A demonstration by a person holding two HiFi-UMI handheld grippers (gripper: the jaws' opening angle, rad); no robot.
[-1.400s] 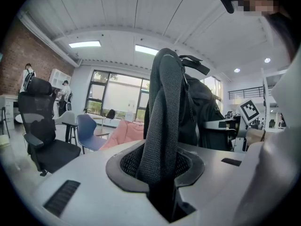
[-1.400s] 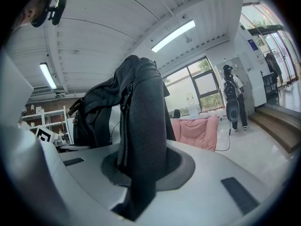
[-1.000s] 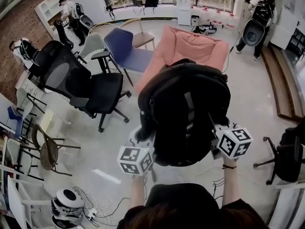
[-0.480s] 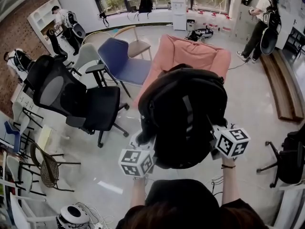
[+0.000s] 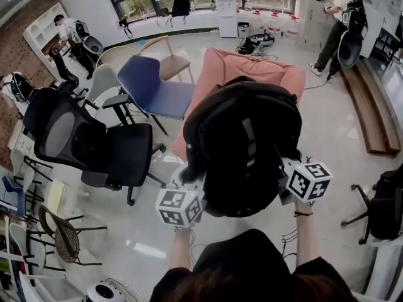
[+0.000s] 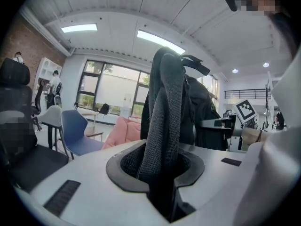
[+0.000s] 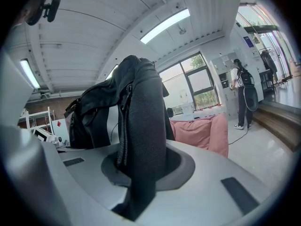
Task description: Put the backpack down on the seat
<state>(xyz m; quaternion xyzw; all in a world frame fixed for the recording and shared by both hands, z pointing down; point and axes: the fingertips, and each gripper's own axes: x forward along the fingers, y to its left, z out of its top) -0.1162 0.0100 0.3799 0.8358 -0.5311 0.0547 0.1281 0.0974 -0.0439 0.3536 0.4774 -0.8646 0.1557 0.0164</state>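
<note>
And the whole room has slid down the head view since a second ago: the chairs on the left have dropped toward the lower left, so the carry is pressing forward, with both claws keeping their places in the picture. The left gripper [image 6: 162, 172] has its jaws drawn narrow and clamped on a black mesh-padded shoulder strap [image 6: 162, 112] that rises straight up out of them. The right gripper [image 7: 140, 175] is pinched just as tight on the smoother black strap [image 7: 143, 126] of the other side. Between the two hangs the bulky black fabric backpack [image 5: 242, 146], off the floor, slung level between the hands, its long axis running away from the person. Straight ahead lies the target, the soft salmon-pink upholstered seat [image 5: 267, 73]. The pack's far end already overlaps its front edge in the head view, though whether it touches I can't tell. By the look of it the pack isn't down yet. The seat sits dead centre between the claws, left of the strap in the left gripper view and right of it in the right gripper view. The right gripper looks a touch nearer. Off to the left stand a blue moulded chair [image 5: 151, 83] and a black mesh office chair [image 5: 94, 145], well clear.
</note>
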